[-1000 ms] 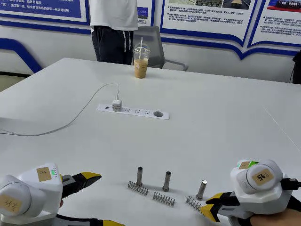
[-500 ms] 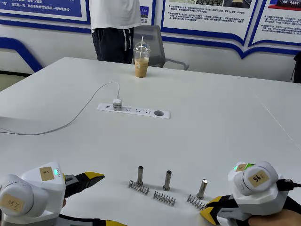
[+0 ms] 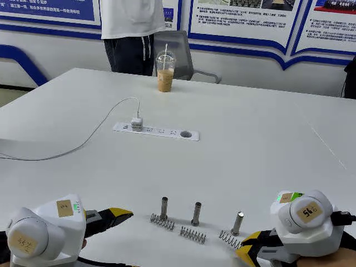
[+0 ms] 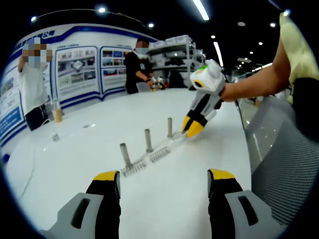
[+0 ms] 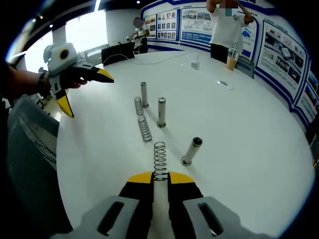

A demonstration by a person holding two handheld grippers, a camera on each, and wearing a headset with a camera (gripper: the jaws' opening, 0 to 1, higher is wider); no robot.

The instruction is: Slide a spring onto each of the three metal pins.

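Observation:
Three metal pins stand upright in a row on the white table: left pin (image 3: 164,207), middle pin (image 3: 196,213), right pin (image 3: 238,222). A spring lies in front of each: left spring (image 3: 162,222), middle spring (image 3: 193,235), right spring (image 3: 228,239). My right gripper (image 5: 159,177) lies low on the table with its jaws shut on the near end of the right spring (image 5: 159,158), beside the right pin (image 5: 192,151). Left of the row, my left gripper (image 4: 163,179) is open and holds nothing, facing the pins (image 4: 148,140).
Mid-table lie a white power strip (image 3: 156,131) and its cable (image 3: 83,143). An iced drink cup (image 3: 164,71) stands at the far edge by a grey chair (image 3: 181,53), with a person (image 3: 132,33) behind it.
My left gripper has moved a little to the right, toward the pins. The right gripper stays at the end of the right spring. Pins and springs have not moved.

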